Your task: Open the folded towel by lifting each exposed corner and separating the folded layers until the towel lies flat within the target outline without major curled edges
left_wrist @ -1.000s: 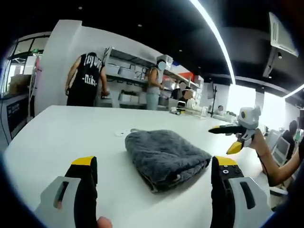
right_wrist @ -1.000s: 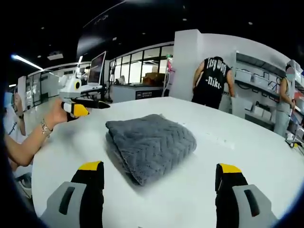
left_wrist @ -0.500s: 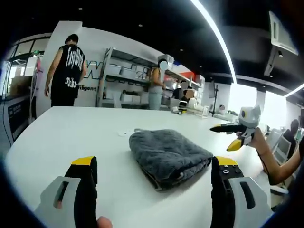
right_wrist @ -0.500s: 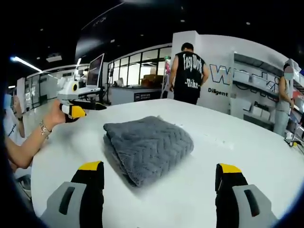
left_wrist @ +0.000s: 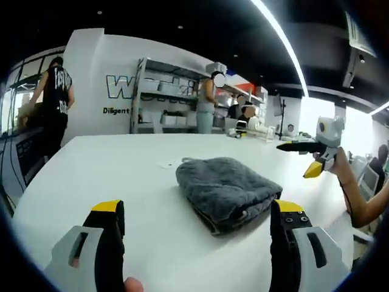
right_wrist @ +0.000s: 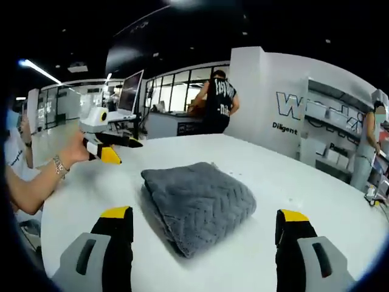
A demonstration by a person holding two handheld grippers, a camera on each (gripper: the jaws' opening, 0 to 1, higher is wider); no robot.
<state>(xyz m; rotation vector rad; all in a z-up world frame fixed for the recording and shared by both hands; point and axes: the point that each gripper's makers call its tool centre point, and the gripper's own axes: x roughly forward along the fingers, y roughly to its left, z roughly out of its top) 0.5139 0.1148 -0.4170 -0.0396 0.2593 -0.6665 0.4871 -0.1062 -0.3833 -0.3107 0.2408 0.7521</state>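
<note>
Left gripper view, towel: a grey, thick-piled folded towel [left_wrist: 228,190] lies on the white round-edged worktop [left_wrist: 121,176], still folded in layers, its stacked edges showing at the near corner.
Left gripper view, left tool: the black-and-grey, yellow-tipped left tool [left_wrist: 197,220] hangs above the worktop in front of the towel, jaws spread wide, nothing between them, not touching the cloth.
Left gripper view, right tool: the right tool [left_wrist: 307,157], held in a person's hand [left_wrist: 335,167], hovers off to the right beyond the towel, clear of it; its yellow-tipped jaws stand apart and hold nothing.
Left gripper view, room: a person in a black sleeveless top [left_wrist: 53,100] stands at far left; metal shelving [left_wrist: 167,100] lines the white back wall.

Right gripper view, towel: the same towel [right_wrist: 197,204] sits mid-worktop [right_wrist: 304,194], its herringbone weave plain, folded edges facing the near left.
Right gripper view, right tool: the right tool [right_wrist: 204,221] hangs just short of the towel, jaws released and wide, empty.
Right gripper view, left tool: the left tool [right_wrist: 115,149] is held in a hand [right_wrist: 72,153] with a bracelet on the wrist, at the left over the worktop, apart from the towel; jaws parted, empty.
Right gripper view, room: the person in black [right_wrist: 217,106] stands by a counter.
</note>
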